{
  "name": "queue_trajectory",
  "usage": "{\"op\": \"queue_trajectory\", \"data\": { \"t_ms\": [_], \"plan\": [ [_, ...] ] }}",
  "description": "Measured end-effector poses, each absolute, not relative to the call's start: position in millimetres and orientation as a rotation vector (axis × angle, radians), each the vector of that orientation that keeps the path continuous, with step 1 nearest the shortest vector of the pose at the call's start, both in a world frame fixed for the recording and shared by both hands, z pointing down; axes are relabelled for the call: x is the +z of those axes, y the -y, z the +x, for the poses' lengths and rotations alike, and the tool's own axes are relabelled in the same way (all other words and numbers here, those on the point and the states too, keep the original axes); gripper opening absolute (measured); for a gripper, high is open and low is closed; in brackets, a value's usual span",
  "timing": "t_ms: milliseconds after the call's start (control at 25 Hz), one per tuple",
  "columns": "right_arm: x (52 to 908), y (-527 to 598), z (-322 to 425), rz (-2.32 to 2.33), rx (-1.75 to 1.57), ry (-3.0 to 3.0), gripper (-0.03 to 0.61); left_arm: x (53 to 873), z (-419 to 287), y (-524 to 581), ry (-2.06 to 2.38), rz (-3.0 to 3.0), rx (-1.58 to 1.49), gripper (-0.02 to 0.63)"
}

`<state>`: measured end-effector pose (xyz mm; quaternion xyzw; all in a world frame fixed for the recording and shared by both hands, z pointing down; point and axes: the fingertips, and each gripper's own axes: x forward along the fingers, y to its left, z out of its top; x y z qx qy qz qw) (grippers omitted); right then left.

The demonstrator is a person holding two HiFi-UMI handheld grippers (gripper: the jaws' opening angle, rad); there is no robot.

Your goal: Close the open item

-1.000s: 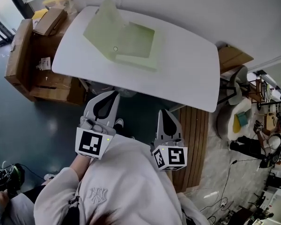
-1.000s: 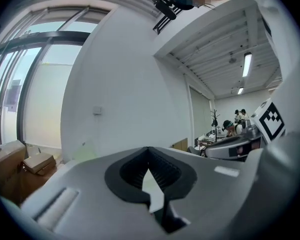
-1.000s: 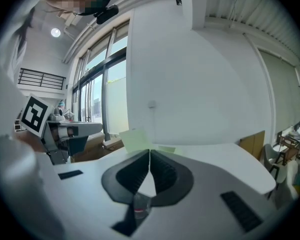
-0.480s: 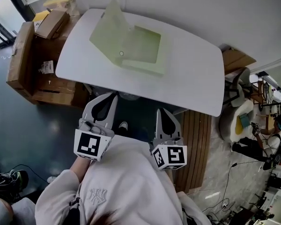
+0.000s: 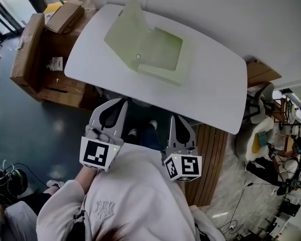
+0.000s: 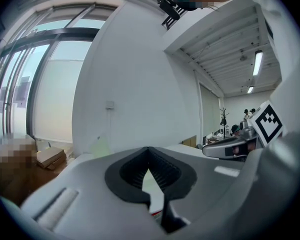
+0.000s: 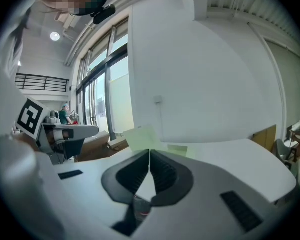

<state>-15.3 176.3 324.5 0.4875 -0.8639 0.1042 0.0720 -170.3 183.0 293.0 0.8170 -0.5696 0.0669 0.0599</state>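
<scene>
Holding left tongs (image 5: 119,103) and right tongs (image 5: 176,119) clenched, empty, short of the desk (image 5: 210,84). Green folder (image 5: 158,54) open mid-desk, flap raised, well apart. Clenched tips likely for pushing it shut.

The folder (image 5: 163,54) looks frosted matt plastic, the table (image 5: 215,89) smooth white, the boxes (image 5: 27,51) plain brown cardboard.

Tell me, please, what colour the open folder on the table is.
Pale green; the head view shows the folder best.
</scene>
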Motion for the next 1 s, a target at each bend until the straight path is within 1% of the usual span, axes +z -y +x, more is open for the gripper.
{"op": "queue_trajectory", "data": {
  "t_ms": [640,1000],
  "plan": [
    [312.0,-64.8,-8.5,1.202,0.300,2.716,0.011,272.9,-158.0,-102.7,1.939,2.297,0.143,0.009],
    [312.0,-24.6,10.6,1.158,0.309,2.739,0.011,267.7,-141.0,-72.7,2.001,2.271,0.134,0.009]
  ]
}}
